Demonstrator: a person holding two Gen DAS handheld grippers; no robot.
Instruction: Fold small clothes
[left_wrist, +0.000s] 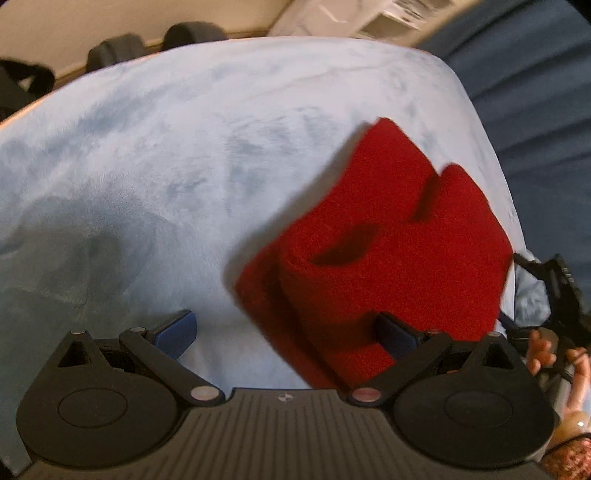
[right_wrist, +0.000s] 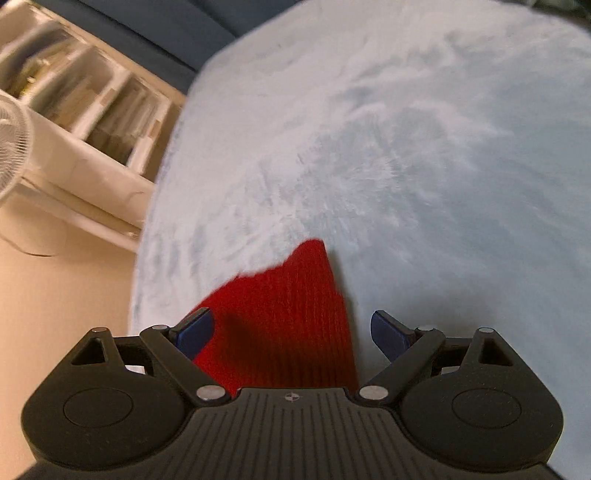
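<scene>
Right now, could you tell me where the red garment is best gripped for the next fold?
I would take the red garment at its pointed far corner, coming over the light blue blanket. That corner lies flat and free, while the near part is bunched into rolls. Both sets of jaws stand open.

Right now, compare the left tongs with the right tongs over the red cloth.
The left tongs have one blue pad over the pale blue blanket and one against the red cloth; the right tongs straddle a narrow end of the cloth, neither pad clearly touching. The left view shows bunched folds; the right shows flat ribbed knit. Both stand open.
</scene>
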